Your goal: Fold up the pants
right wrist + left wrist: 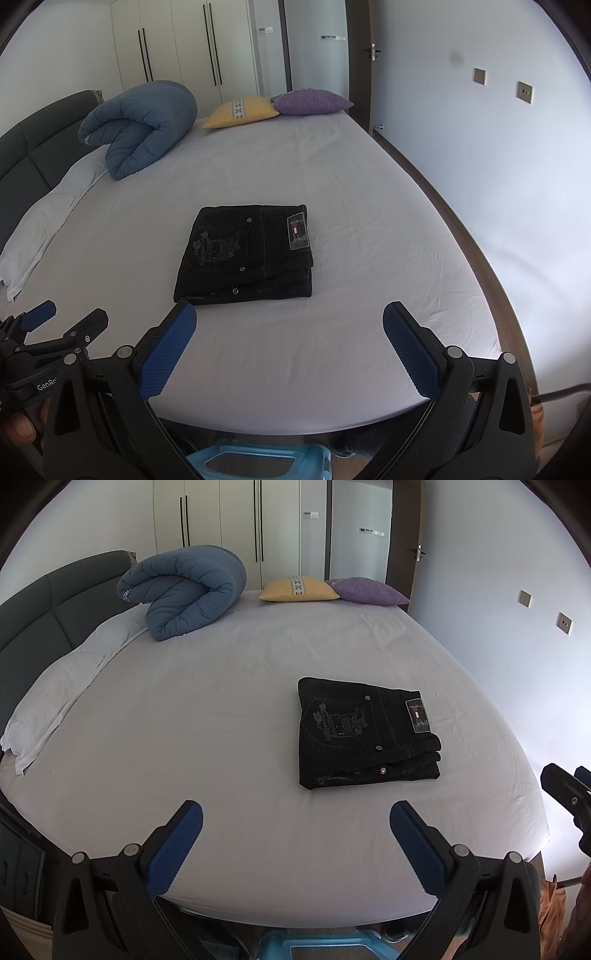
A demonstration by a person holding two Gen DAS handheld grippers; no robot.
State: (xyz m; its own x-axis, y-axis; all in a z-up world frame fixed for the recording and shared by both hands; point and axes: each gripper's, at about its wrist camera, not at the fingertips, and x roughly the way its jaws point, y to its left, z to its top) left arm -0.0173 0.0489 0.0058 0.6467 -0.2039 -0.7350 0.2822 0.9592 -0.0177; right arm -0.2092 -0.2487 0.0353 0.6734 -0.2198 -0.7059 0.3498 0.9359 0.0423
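Left wrist view: the left gripper point(296, 821), black-framed with blue ribbed pads, hangs above the near edge of a wide bed with a pale lilac fitted sheet point(229, 716); its jaws are spread wide and released, with nothing between them. The black denim pants, folded into a compact rectangle point(365, 734), lie flat on the sheet at about 1 o'clock from the jaws, apart from both pads, the embroidered back pocket and waistband label facing up. The right gripper point(569, 797) shows only partly at the 3 o'clock edge. At 11 o'clock a rolled blue quilted duvet point(184, 590) rests near the dark grey padded headboard point(44, 613), above a white pillow point(62, 690). At 12 o'clock a yellow square cushion point(298, 589) and a purple square cushion point(367, 590) touch side by side at the far edge of the bed.

Right wrist view: the right gripper point(290, 323) likewise has its jaws released and wide apart, empty. The folded pants point(245, 254) lie at about 11 o'clock, just beyond the left pad, not touching it. The left gripper point(66, 315) appears at 9 o'clock, its jaws also parted. A light blue plastic stool point(258, 463) stands below the bed edge at 6 o'clock.
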